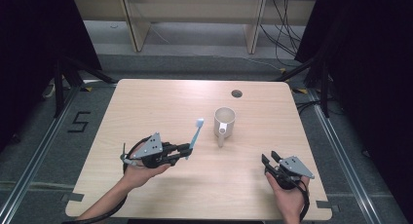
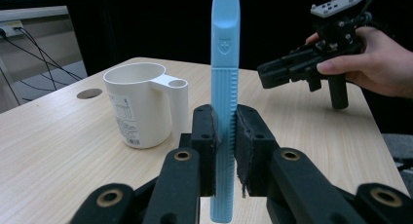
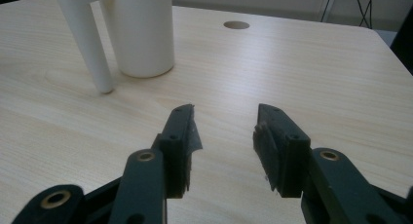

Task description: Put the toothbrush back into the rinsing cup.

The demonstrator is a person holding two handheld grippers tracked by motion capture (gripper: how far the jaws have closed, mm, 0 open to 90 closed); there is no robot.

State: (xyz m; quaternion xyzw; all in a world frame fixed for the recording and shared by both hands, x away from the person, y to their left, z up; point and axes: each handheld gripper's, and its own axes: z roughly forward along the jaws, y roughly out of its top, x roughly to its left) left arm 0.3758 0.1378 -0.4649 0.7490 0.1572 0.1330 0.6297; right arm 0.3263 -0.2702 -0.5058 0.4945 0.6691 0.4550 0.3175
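A light blue toothbrush (image 1: 195, 136) is clamped by its handle in my left gripper (image 1: 187, 148), head pointing away toward the table's far side. In the left gripper view the toothbrush (image 2: 225, 63) stands upright between the black pads (image 2: 204, 136), which are shut on it. A white cup (image 1: 224, 122) with a tube-like handle stands upright near the table's middle, just right of the brush head; the cup (image 2: 139, 104) looks empty. My right gripper (image 1: 269, 158) hovers open at the front right, nothing between its fingers (image 3: 182, 136), with the cup (image 3: 141, 31) ahead of it to the left.
The wooden table (image 1: 160, 102) has a round cable hole (image 1: 236, 93) at the back right. Black curtains stand at both sides, with shelving and cables on the floor beyond the far edge. A floor marking "5" (image 1: 79, 121) lies left of the table.
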